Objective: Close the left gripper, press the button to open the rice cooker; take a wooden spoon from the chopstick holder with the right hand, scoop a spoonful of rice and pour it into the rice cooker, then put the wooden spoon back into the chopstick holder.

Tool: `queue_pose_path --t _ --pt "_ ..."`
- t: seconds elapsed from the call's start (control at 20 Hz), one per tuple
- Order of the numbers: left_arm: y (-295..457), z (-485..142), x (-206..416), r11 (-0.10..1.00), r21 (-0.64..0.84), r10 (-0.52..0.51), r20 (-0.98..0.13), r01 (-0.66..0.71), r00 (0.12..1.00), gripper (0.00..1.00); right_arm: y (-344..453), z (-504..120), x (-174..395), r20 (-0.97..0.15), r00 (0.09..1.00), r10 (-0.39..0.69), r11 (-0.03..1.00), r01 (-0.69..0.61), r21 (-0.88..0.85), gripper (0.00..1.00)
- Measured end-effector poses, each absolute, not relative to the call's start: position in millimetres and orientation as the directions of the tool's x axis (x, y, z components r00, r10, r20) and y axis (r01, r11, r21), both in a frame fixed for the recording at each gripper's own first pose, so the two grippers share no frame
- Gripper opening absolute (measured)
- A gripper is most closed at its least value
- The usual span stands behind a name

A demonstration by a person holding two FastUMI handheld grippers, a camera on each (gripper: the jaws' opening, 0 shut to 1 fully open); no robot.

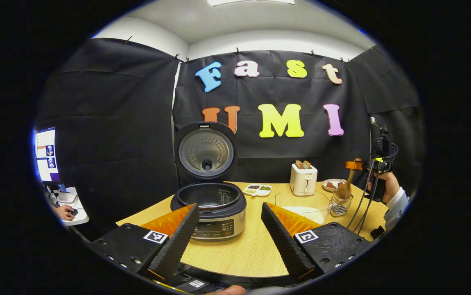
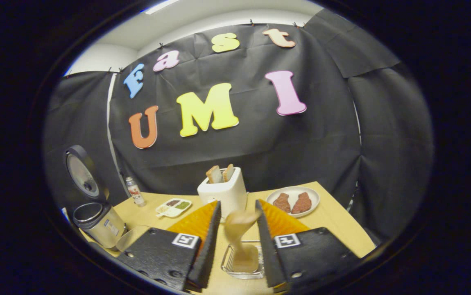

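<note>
The rice cooker [image 1: 215, 213] stands on the wooden table with its lid [image 1: 205, 153] raised and its pot bare; it also sits at the left [image 2: 96, 221]. My left gripper [image 1: 229, 207] hangs open just in front of it, holding nothing. To the right, a glass bowl of rice [image 1: 303, 207] sits beside the wire chopstick holder [image 1: 340, 203]. The wooden spoon [image 1: 347, 186] stands in that holder. My right gripper [image 2: 237, 209] is above the holder [image 2: 243, 262], its fingers closed against the top of the spoon [image 2: 238, 229], whose lower end is still inside.
A white toaster [image 1: 303, 179] with bread, a plate of meat [image 2: 295, 200], a divided condiment dish [image 1: 257, 189] and a small bottle [image 2: 134, 191] stand at the table's back. A monitor [image 1: 46, 153] and a person's hand [image 1: 63, 212] are off to the left.
</note>
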State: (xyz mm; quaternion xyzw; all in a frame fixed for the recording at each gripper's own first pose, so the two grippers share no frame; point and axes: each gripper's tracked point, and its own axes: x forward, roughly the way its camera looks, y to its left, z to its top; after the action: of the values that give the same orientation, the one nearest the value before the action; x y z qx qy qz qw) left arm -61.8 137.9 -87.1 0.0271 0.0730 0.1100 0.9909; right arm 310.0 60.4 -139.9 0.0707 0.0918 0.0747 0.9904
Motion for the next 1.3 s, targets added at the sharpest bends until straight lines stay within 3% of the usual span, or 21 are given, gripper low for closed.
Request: queue_pose_path --t 0.2,0.3,0.35,0.4,0.45,0.5,0.55,0.65,0.7,0.75,0.95,1.0,1.05,1.15,1.3 --pt "143 -77 -50 0.973 0.073 0.229 -0.134 -0.221 0.964 0.97 53 -118 303 -0.126 0.984 0.123 0.986 -0.107 0.125 0.80" --pt "151 -66 -39 0.971 0.077 0.235 -0.128 -0.227 0.963 0.97 50 -110 291 -0.120 0.987 0.104 0.991 -0.092 0.097 1.00" --pt "155 -61 -33 0.971 0.077 0.236 -0.129 -0.228 0.963 0.97 51 -103 283 -0.112 0.988 0.108 0.991 -0.098 0.096 0.93" --pt "158 -56 -30 0.972 0.072 0.232 -0.130 -0.224 0.964 0.97 53 -98 274 -0.109 0.988 0.109 0.991 -0.099 0.094 1.00" --pt "161 -50 -26 0.974 0.066 0.224 -0.133 -0.217 0.965 0.97 55 -91 265 -0.101 0.988 0.116 0.990 -0.107 0.093 0.94" --pt "166 -46 -25 0.973 0.066 0.230 -0.137 -0.223 0.964 0.97 54 -87 256 -0.098 0.988 0.117 0.990 -0.108 0.089 1.00" --pt "172 -38 -23 0.970 0.072 0.240 -0.133 -0.232 0.962 0.97 55 -82 246 -0.091 0.989 0.120 0.990 -0.112 0.087 0.94" --pt "179 -20 -18 0.968 0.086 0.245 -0.114 -0.236 0.963 0.97 56 -73 227 -0.076 0.989 0.126 0.990 -0.120 0.075 1.00" --pt "179 -13 -14 0.969 0.086 0.241 -0.110 -0.233 0.964 0.97 57 -66 216 -0.063 0.989 0.134 0.989 -0.129 0.073 0.94" --pt "177 -9 -13 0.971 0.080 0.232 -0.109 -0.224 0.967 0.97 57 -62 205 -0.054 0.989 0.140 0.988 -0.136 0.070 1.00" --pt "188 25 7 0.970 0.073 0.239 -0.081 -0.234 0.968 0.97 59 -51 169 -0.031 0.987 0.160 0.986 -0.159 0.056 1.00" --pt "191 36 14 0.970 0.071 0.235 -0.065 -0.231 0.970 0.96 62 -50 159 -0.026 0.985 0.172 0.984 -0.171 0.053 0.94" --pt "194 48 23 0.971 0.067 0.235 -0.054 -0.232 0.970 0.96 66 -46 149 -0.019 0.982 0.190 0.981 -0.189 0.049 1.00" --pt "199 66 40 0.971 0.074 0.231 -0.039 -0.227 0.972 1.00 70 -40 132 -0.003 0.977 0.215 0.976 -0.215 0.041 1.00" --pt "199 91 70 0.985 0.032 0.168 -0.046 -0.167 0.985 0.97 80 -37 110 0.014 0.967 0.256 0.967 -0.256 0.012 1.00"
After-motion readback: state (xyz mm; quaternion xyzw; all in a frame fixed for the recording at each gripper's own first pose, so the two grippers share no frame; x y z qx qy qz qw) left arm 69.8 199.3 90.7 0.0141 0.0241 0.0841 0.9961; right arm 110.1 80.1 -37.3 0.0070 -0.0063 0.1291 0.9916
